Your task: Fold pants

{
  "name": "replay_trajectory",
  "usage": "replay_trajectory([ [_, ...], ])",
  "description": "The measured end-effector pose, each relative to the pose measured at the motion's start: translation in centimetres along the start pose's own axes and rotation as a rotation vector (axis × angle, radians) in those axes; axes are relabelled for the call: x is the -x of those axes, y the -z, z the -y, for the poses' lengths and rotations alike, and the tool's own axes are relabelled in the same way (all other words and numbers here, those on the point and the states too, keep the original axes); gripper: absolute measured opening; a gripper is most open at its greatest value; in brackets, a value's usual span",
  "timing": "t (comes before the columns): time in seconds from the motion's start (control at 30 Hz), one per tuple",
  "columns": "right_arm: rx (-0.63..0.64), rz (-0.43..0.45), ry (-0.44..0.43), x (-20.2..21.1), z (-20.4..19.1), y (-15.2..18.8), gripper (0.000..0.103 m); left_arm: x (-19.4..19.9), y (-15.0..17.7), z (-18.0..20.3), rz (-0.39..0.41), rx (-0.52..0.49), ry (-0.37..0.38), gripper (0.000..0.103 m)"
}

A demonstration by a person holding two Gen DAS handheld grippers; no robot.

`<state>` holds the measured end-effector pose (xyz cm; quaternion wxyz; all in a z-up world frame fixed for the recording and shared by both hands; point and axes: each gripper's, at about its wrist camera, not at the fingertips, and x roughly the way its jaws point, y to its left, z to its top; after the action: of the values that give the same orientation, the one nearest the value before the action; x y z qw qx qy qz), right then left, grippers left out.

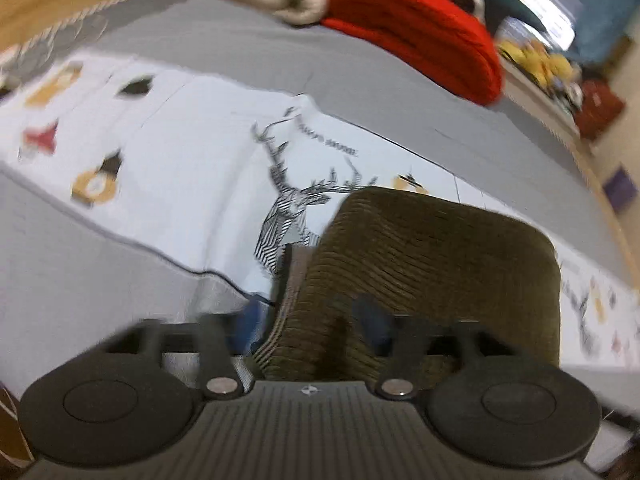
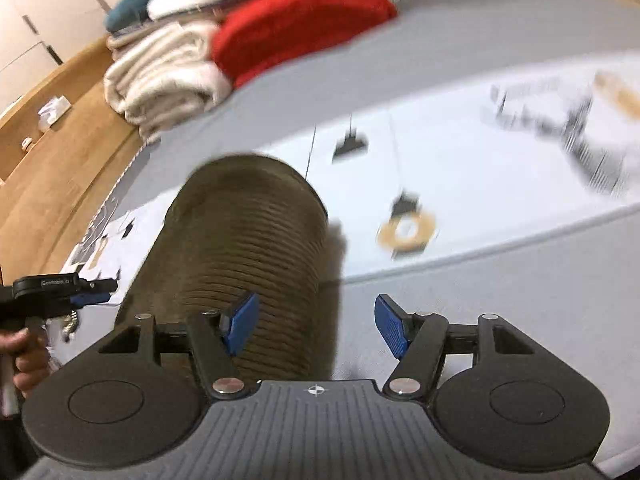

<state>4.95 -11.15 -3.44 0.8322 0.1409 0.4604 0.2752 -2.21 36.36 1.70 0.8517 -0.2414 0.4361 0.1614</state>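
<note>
Pants (image 1: 432, 280): olive-brown corduroy, folded into a thick bundle, lying on the white printed strip of the bed; also seen from the right wrist (image 2: 248, 248).
Left gripper (image 1: 308, 320): blurred; jaws apart, the pants' near edge between them, pads not seen to press on it. In the right wrist view it shows at the left edge (image 2: 86, 294), held by a hand (image 2: 24, 356).
Right gripper (image 2: 316, 326): jaws spread, released; left blue pad (image 2: 240, 326) over the pants' near edge, right pad (image 2: 392, 332) over bare grey cover.
Bed (image 1: 248, 48): grey cover with a white band printed with a deer (image 1: 288, 204).
Far side: red bundle (image 2: 300, 16) touching a cream bundle (image 2: 160, 76).
</note>
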Motion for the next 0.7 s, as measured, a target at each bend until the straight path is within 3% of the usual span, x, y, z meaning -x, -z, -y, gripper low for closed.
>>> replay_trajectory([
  [0.03,-0.017,-0.026,-0.009,-0.8,0.0,0.0,0.066,-0.4,-0.3,-0.3,-0.018,0.028,0.011,0.089],
  [0.17,-0.074,-0.118,-0.066,-3.3,-0.2,0.3,0.073,-2.9,-0.7,-0.4,-0.115,0.068,-0.022,0.089],
  [0.3,-0.115,-0.154,-0.071,-4.7,-0.8,0.7,0.081,-5.5,-0.3,0.6,-0.219,0.064,-0.046,0.094],
  [0.57,-0.141,-0.201,-0.074,-6.9,-1.6,0.7,0.082,-7.3,0.8,2.3,-0.263,0.025,-0.078,0.1],
  [0.63,-0.125,-0.205,-0.06,-7.3,-2.0,0.7,0.08,-7.3,0.9,2.5,-0.264,0.021,-0.084,0.1],
  [0.7,-0.106,-0.197,-0.062,-7.4,-2.4,0.6,0.06,-7.0,0.9,2.7,-0.251,0.012,-0.084,0.095],
])
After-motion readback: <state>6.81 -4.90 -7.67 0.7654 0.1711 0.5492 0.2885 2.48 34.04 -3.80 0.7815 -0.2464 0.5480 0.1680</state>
